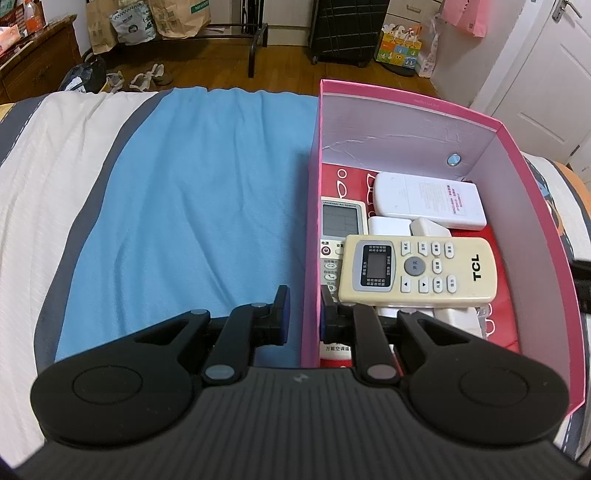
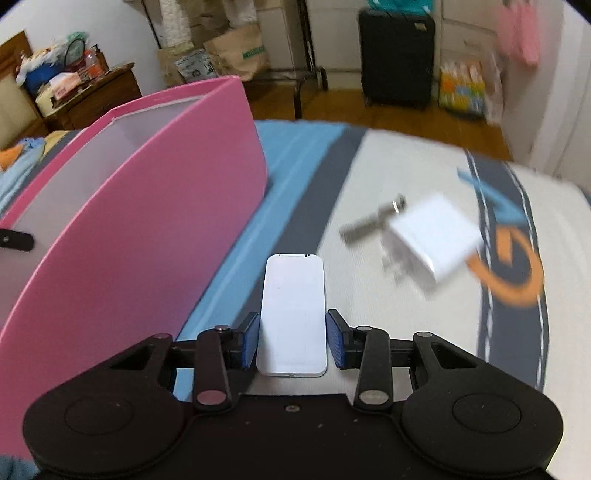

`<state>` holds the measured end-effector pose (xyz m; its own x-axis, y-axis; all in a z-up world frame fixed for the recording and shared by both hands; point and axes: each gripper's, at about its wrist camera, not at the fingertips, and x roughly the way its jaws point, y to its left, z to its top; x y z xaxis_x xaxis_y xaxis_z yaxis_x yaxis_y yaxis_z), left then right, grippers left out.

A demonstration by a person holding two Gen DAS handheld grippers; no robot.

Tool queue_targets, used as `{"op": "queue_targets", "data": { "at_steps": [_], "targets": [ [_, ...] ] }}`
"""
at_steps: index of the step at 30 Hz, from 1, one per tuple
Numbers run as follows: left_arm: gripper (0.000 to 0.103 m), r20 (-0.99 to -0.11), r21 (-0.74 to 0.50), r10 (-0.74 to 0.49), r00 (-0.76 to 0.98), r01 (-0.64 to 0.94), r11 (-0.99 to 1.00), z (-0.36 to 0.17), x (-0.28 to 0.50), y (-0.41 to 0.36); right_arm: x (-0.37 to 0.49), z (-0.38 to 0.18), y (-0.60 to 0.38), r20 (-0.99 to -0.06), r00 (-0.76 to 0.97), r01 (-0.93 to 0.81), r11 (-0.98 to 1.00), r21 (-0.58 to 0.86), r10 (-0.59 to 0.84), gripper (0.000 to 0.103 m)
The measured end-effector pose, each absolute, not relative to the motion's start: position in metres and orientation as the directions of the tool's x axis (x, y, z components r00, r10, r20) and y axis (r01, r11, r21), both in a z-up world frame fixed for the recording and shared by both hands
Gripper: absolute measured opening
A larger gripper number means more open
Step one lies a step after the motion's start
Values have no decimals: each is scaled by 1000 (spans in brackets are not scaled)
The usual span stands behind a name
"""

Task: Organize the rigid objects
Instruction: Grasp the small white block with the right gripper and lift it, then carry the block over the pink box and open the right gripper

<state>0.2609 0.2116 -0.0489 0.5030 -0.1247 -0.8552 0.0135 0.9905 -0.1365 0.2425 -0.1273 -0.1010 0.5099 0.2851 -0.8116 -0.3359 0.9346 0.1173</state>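
A pink box (image 1: 506,125) stands on the bed and holds a cream TCL remote (image 1: 419,269), a grey-screen remote (image 1: 338,221), a white remote (image 1: 428,199) and small white adapters. My left gripper (image 1: 304,314) straddles the box's left wall (image 1: 310,258), one finger outside and one inside, shut on the wall. My right gripper (image 2: 293,341) is shut on a flat white device (image 2: 293,314), right of the box (image 2: 147,229). A white charger plug (image 2: 432,240) and a grey metal stick (image 2: 369,221) lie blurred on the bedsheet beyond.
The bed has a blue blanket (image 1: 192,206) and a white-and-grey sheet (image 2: 369,295). Beyond the bed are a wooden floor, a black suitcase (image 2: 397,55), paper bags (image 1: 177,18) and a wooden cabinet (image 1: 33,62).
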Motion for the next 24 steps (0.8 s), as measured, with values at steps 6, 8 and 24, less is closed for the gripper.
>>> {"op": "queue_targets", "data": {
  "at_steps": [6,8,24],
  "targets": [
    [15,-855,-149,-137,500,15,989,-49,260,213,198,-110,-111,-759,626,-498,842,-209,182,51],
    [15,-855,-146,-134,501,15,989,-49,260,213,199,-109,-109,-751,638,-495,837,-231,170,52],
    [15,-858,-124,-111,501,8,992,-48,259,209,228,-86,-128,-720,636,-401,916,1,279,44]
  ]
}}
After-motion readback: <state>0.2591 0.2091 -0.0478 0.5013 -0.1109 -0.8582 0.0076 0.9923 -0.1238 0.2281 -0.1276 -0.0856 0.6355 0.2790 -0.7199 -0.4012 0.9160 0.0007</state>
